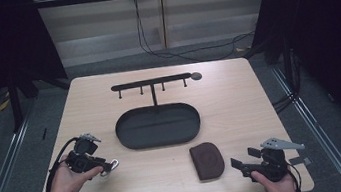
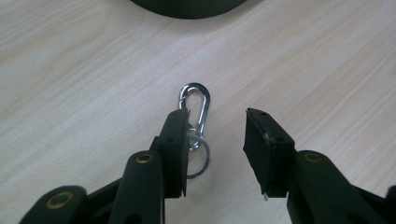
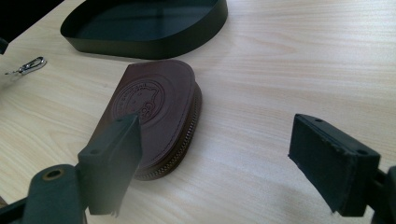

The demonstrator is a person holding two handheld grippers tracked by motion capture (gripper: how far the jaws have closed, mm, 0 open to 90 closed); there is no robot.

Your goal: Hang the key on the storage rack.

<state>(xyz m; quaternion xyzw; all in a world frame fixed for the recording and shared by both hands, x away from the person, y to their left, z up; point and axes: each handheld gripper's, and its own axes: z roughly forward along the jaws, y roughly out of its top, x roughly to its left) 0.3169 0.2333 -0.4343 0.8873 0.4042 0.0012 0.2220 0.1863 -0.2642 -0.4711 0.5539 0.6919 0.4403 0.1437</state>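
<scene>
so, both grippers are hanging released over a pale wood-grain table (image 1: 239,96).
the left gripper (image 2: 217,135) is gaping beside a shiny metal clip (image 2: 196,109) with a ring, which is lying flat by one rubbery black pad; the right gripper (image 3: 215,163) is gaping near a brown embossed leather pouch (image 3: 154,109) with a zip edge, just in front of the smooth black oval tray (image 1: 157,125) and its hook rack (image 1: 151,83).
</scene>
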